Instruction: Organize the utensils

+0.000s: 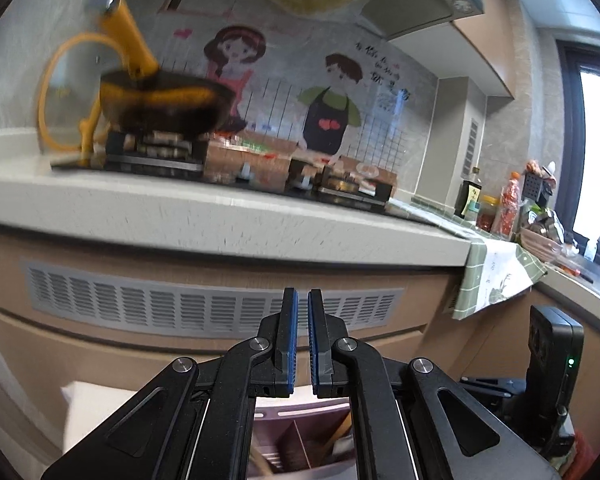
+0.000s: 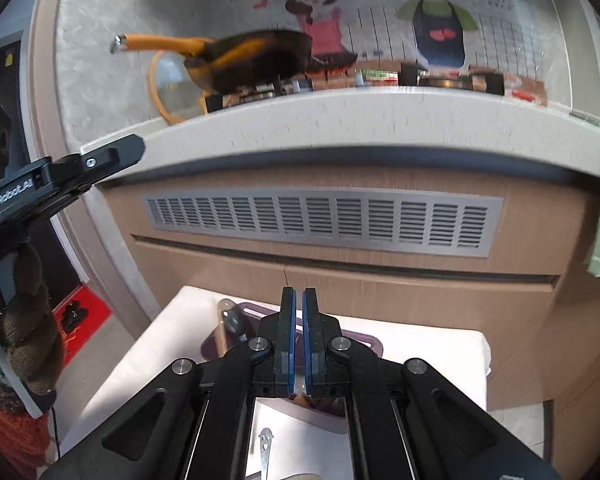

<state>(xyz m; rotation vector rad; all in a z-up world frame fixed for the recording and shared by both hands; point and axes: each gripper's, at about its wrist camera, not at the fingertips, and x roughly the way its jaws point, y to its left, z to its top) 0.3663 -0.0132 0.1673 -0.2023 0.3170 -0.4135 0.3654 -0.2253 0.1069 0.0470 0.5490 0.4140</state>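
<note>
Comparing the views: the pink utensil tray is seen on a white low table in the right wrist view, partly behind the gripper; in the left wrist view only its dividers are seen between the arms of the tool
Left gripper: the blue pads are brought close, a narrow gap is left, nothing is held; it is pointed at the cabinet front below the counter
Right gripper: the pads are almost closed, nothing is held between them; it is raised above the tray
Seen only from the right: a metal spoon with a smiling face lying on the table near the bottom edge; a round metal utensil end standing out of the tray; the left tool's body in a gloved hand at the left border
Seen only from the left: bottles and jars on the far counter beside a window; a green checked cloth hanging over the counter edge
Surface and room: a pale stone counter carries a stove with a dark pan with an orange handle; a cartoon couple is drawn on the wall; a grey vent grille is set in the cabinet
Edges: the table is placed just before the cabinet; the counter edge overhangs beyond both grippers; the image is blurred
</note>
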